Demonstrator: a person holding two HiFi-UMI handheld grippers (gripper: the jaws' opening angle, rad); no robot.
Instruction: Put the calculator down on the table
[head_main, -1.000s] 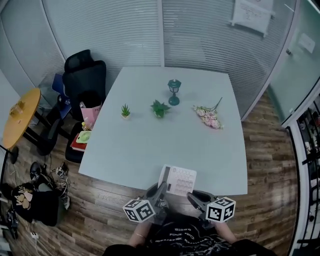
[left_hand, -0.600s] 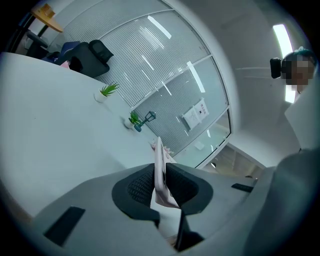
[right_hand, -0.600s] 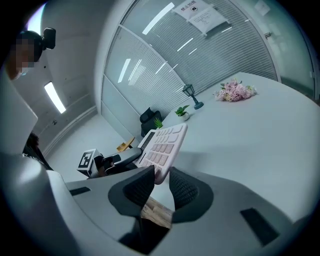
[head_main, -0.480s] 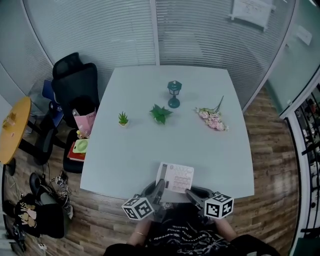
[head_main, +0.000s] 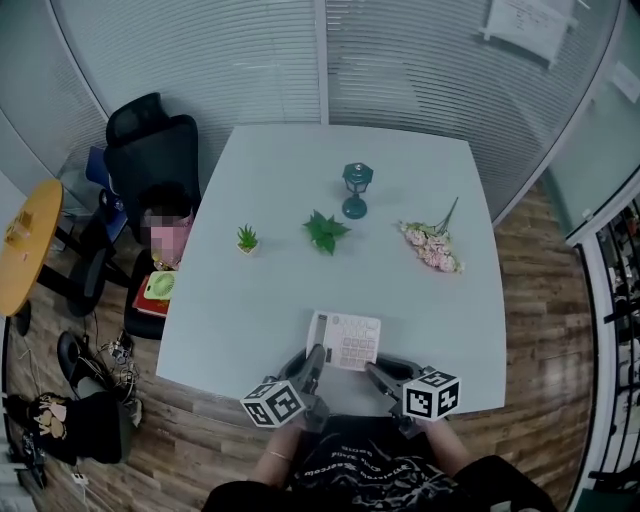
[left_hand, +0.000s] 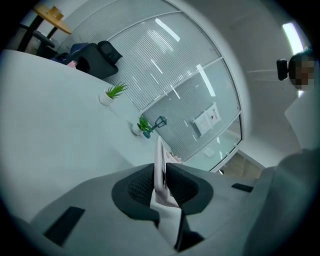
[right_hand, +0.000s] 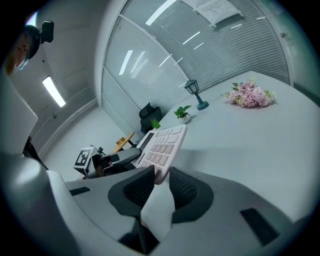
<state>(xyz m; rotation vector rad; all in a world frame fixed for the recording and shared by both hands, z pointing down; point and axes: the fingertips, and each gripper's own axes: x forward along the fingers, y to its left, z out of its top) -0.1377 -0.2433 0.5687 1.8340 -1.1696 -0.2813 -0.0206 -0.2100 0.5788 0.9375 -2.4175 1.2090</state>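
Head view: calculator (head_main: 345, 340) over the table's (head_main: 250, 310) near edge, left gripper (head_main: 313, 360) and right gripper (head_main: 371, 370) at its near corners | left gripper view — jaws clamped on its thin edge | right gripper view — jaws pinching its tilted corner; mid-table, pot (right_hand: 185, 119) holding a green plant (right_hand: 182, 110).

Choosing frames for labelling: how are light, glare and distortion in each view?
Head view: even, dim light, sharp, fisheye bows the table edges. Left gripper view: dark vignette, light streaks on the glass wall, calculator seen edge-on. Right gripper view: same glare and vignette, soft shadow beneath the calculator.
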